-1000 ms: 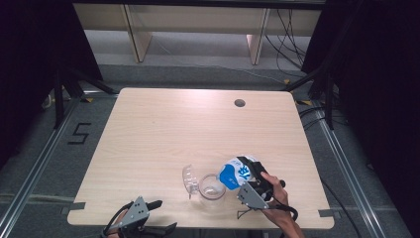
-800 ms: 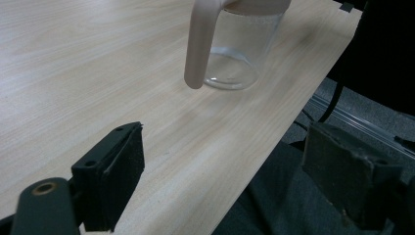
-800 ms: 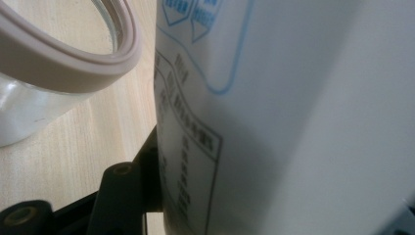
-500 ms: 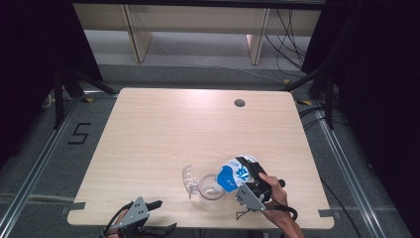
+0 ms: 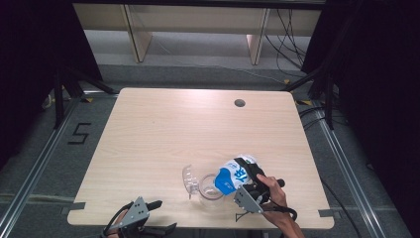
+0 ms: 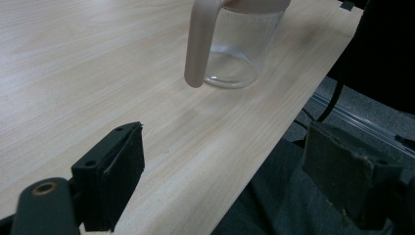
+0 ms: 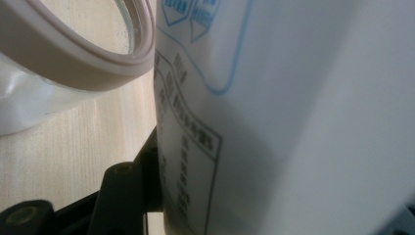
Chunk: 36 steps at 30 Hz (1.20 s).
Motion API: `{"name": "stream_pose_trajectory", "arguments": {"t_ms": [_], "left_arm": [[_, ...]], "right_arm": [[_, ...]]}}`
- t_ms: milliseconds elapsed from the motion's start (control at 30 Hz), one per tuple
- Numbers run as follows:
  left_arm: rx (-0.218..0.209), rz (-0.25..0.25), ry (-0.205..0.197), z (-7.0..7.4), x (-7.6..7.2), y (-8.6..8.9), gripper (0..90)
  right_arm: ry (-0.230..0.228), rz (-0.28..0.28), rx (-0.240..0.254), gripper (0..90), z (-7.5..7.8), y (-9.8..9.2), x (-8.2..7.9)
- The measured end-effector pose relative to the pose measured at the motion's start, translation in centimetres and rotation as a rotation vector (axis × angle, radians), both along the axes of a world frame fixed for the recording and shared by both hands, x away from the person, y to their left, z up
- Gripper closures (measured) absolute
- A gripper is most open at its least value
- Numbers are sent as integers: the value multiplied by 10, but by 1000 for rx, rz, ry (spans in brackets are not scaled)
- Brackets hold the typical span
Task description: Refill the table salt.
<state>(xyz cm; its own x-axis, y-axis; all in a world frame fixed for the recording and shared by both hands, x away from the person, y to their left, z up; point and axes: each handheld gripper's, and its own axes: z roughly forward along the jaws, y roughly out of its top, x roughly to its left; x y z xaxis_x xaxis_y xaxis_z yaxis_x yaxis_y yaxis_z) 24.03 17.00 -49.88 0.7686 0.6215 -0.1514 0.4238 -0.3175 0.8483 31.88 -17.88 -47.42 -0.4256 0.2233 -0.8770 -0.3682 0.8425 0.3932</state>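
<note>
While the carton (image 5: 236, 172) was held tipped over the jug (image 5: 210, 186), its blue and white body was clamped between the jaws of the right gripper (image 5: 251, 184), which stood about half closed on its sides. In the right gripper view the carton's printed wall (image 7: 293, 117) was pressed against the one black jaw seen at the lower left, and the jug's pale rim (image 7: 83, 63) lay just beside it. That slant, with the carton's top lowered toward the jug's mouth, was judged to suit pouring: the contents would be led into the open top instead of onto the table (image 5: 188, 129).

The jug was stood upright near the front edge of the table, within easy reach of both hands, and its handle (image 5: 187, 177) was turned to the left, away from the carton, so that the pouring side was left free. In the left gripper view the jug's clear wall (image 6: 240, 54) and its beige handle (image 6: 198, 44) were seen, and the bottom looked empty or nearly so; no stream could be made out. What the carton held could not be told, since its walls were opaque.

The left gripper (image 5: 148, 218) was kept low at the table's front edge, well apart from the jug, its jaws spread wide with nothing between them. It was judged to be held in reserve, perhaps to steady the jug by its handle if needed.
</note>
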Motion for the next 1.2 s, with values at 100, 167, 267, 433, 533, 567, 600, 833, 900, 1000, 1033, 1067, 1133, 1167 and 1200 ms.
{"name": "stream_pose_trajectory", "arguments": {"t_ms": [100, 167, 267, 433, 533, 567, 600, 833, 900, 1000, 1033, 1067, 1133, 1167, 1200], "left_arm": [[-34, 6, 7, 0, -1, -2, 151], [-32, 12, 7, 0, -1, -2, 151], [-32, 16, 8, 0, -1, -2, 151], [12, 4, 0, 1, 0, 1, 151], [-33, 9, 8, -1, -1, -2, 151], [-32, 11, 6, 0, -1, -2, 151], [-32, 11, 6, 0, -1, -2, 151], [-27, 6, -1, 0, 0, -2, 151], [-21, -3, -6, 0, 0, -1, 151], [-15, 0, -8, 0, 0, -1, 151], [-25, -1, -6, 0, 0, -1, 151], [-22, -4, -5, 0, 0, -1, 151], [-23, -3, -5, 0, 0, -1, 151], [-23, -3, -5, 0, 0, -1, 151], [-25, -1, -5, 0, 0, -1, 151]], "right_arm": [[-37, 19, -47, 463, 2, 1, 1], [-9, 8, -23, 464, -1, 2, 0], [-19, 2, -33, 465, -1, 2, -1], [-28, 4, -48, 465, -2, 3, -1], [-23, 3, -53, 465, -1, 2, -1], [-23, 1, -55, 465, -1, 2, -1], [-31, 7, -56, 465, -1, 2, 0], [-43, 15, -58, 467, -1, 1, 0], [-41, 10, -63, 468, -1, 1, 0], [-49, 6, -73, 468, 1, 0, 0], [-51, 1, -74, 468, 1, 0, 0], [-54, 6, -78, 468, 1, 0, 0], [-71, -1, -85, 468, 2, 0, -1], [-71, -1, -85, 468, 2, 0, -1], [-100, 13, -133, 468, 6, 0, 0]]}}
